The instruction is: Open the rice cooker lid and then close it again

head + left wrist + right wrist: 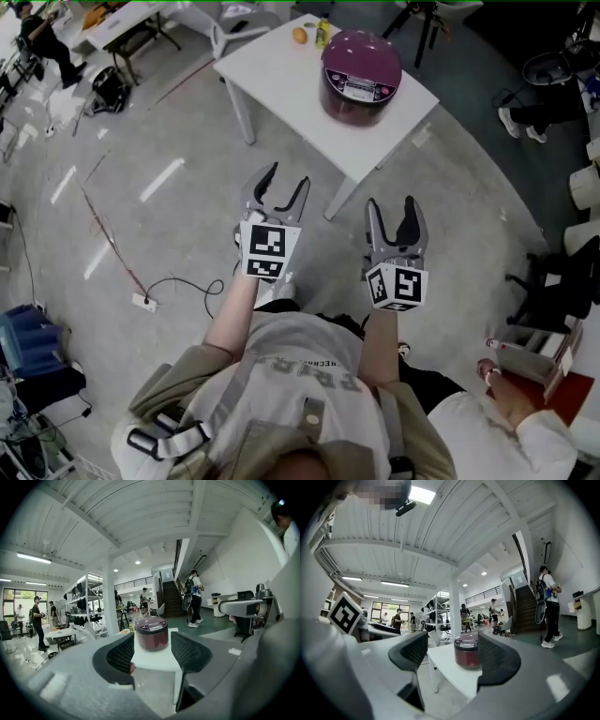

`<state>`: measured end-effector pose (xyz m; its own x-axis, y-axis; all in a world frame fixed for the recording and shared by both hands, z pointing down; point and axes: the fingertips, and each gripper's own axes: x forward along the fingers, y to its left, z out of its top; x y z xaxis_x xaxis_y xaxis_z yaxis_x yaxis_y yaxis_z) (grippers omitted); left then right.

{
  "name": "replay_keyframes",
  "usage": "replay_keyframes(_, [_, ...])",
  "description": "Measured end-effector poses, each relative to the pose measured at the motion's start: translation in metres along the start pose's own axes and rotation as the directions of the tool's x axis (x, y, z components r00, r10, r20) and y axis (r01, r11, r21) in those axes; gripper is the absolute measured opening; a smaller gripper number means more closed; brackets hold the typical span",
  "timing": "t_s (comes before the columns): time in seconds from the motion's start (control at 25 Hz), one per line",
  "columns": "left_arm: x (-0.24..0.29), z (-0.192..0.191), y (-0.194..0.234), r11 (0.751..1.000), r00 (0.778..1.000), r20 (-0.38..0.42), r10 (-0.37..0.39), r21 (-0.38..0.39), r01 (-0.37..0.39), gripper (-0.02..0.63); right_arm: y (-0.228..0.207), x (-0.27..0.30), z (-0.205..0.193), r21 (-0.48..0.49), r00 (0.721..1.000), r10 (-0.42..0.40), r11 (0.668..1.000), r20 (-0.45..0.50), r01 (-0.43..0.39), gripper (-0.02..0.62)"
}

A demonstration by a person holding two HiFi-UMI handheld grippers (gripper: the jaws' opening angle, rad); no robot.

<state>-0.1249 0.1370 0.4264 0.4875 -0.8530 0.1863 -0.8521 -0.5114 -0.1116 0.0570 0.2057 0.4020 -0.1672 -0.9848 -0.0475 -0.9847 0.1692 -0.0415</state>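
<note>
Person holds two grippers side by side, both pointing fwd over the floor. Left gripper: jaws approx. half open, nothing btwn them. Right gripper: same, part open and empty. Maroon rice cooker, lid down, sits on a white table well ahead of both grippers, untouched.

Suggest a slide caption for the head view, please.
Open, empty left gripper and right gripper held short of the white table bearing a closed purple rice cooker.
</note>
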Motion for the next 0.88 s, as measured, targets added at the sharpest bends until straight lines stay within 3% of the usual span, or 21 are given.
replay_keyframes(0.48, [0.051,-0.015,0.029,0.999,0.998,-0.034,-0.047,0.000,0.047,0.255,-0.023,0.041,-0.023,0.010,0.995,-0.092,0.996,-0.042,0.092,0.305])
replay_keyframes(0.88, [0.126,-0.017,0.029,1.000,0.998,-0.066,-0.025,0.004,0.026,0.255,-0.083,0.096,-0.038,0.032,0.994,-0.096,0.995,-0.058,0.098,0.305])
